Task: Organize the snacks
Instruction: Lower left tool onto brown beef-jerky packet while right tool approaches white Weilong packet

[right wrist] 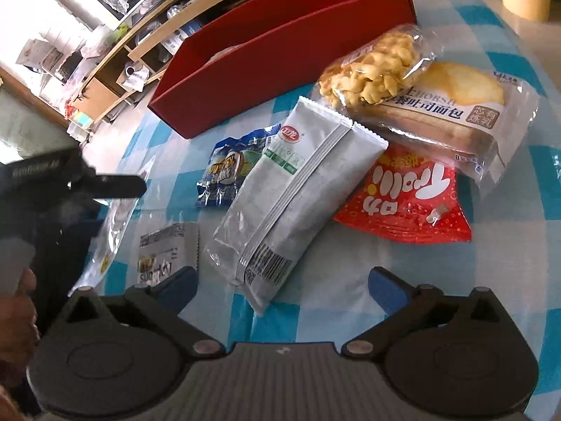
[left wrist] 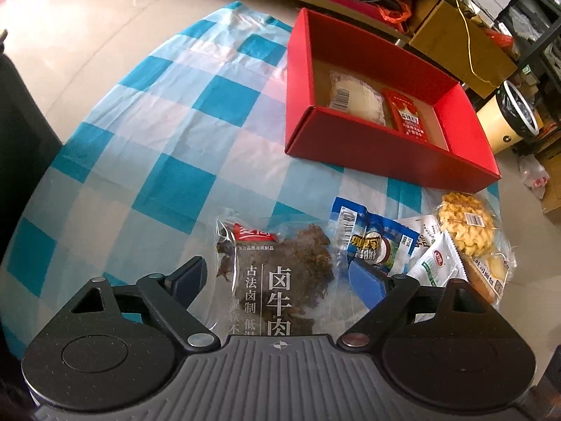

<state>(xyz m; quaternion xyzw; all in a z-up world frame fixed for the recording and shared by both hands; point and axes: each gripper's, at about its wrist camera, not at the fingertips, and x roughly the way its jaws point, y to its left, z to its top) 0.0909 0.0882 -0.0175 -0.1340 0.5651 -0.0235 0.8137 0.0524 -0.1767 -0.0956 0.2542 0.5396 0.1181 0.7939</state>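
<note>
My left gripper (left wrist: 278,279) is shut on a clear pack of dark braised beef (left wrist: 280,273), held across its width above the checked cloth. In the right wrist view one of its fingers (right wrist: 119,186) shows at the left, with the clear pack (right wrist: 108,231) hanging tilted below it. My right gripper (right wrist: 284,286) is open, and the near end of a long grey-white pack (right wrist: 298,193) lies between its fingers on the table. The red box (left wrist: 385,147) stands at the far right and holds a pale pack (left wrist: 354,96) and a red pack (left wrist: 408,115).
Beside the grey-white pack lie a blue pack (right wrist: 228,172), a red bag (right wrist: 410,196), a bread pack (right wrist: 455,105) under a yellow crispy snack (right wrist: 375,70), and a small sachet (right wrist: 168,252). A bin (left wrist: 515,112) and shelves stand beyond the table. A person's hand (right wrist: 17,312) is at the left.
</note>
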